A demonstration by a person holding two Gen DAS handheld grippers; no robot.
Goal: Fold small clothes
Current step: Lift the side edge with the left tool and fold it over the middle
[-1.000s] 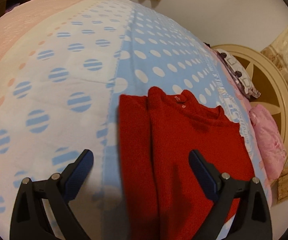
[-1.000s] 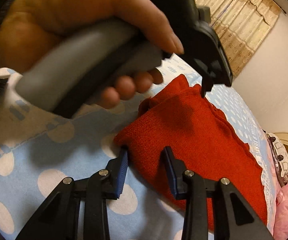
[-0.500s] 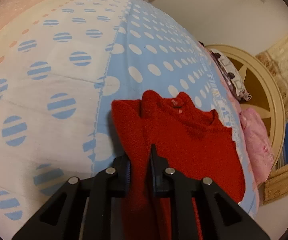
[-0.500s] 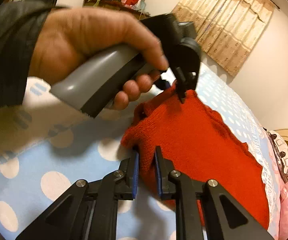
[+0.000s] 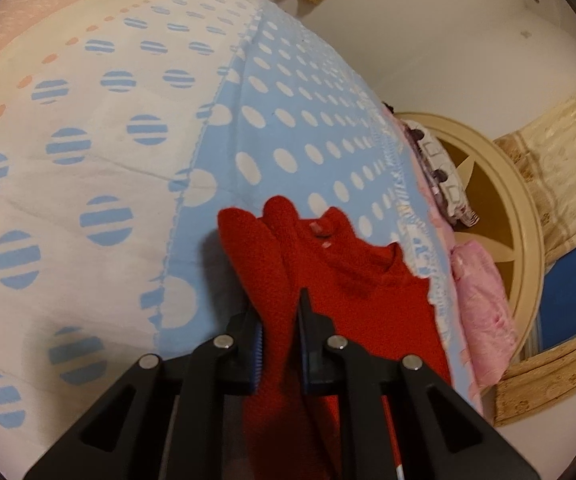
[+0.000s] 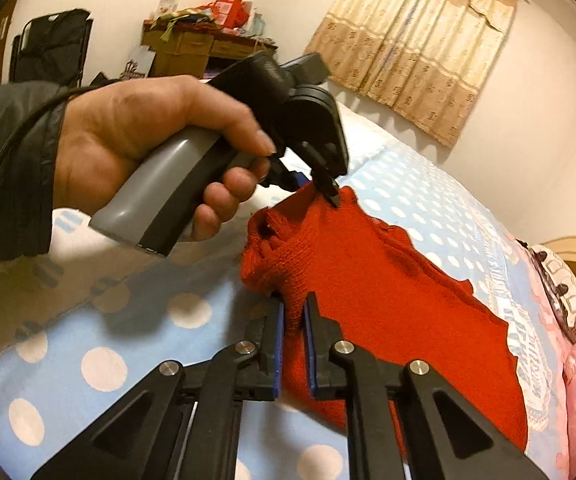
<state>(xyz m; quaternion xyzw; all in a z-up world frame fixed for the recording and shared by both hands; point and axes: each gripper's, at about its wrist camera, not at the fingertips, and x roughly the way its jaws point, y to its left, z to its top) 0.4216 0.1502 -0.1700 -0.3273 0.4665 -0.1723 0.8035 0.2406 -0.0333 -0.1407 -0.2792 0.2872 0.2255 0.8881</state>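
Note:
A red knitted sweater (image 5: 352, 280) lies partly folded on the blue polka-dot bedspread (image 5: 308, 120), its collar toward the far side. My left gripper (image 5: 280, 308) is shut on the sweater's near left edge, with red fabric pinched between the pads. In the right wrist view the same sweater (image 6: 388, 300) has one corner bunched and raised. My right gripper (image 6: 295, 308) is closing tight on that corner, its pads pressing the knit. Beyond it, a hand (image 6: 139, 132) holds the left gripper (image 6: 318, 190), which nips the sweater's far edge.
A white striped-dot section of the bedspread (image 5: 87, 160) lies to the left. A pink pillow (image 5: 484, 312) and a round cream headboard (image 5: 520, 216) stand at the right edge of the bed. A curtain (image 6: 420, 52), a cluttered dresser (image 6: 207, 36) and a black chair (image 6: 51, 44) line the walls.
Both grippers went from open to shut on the sweater's edge. The right gripper has lifted its corner a little, bunching the knit.

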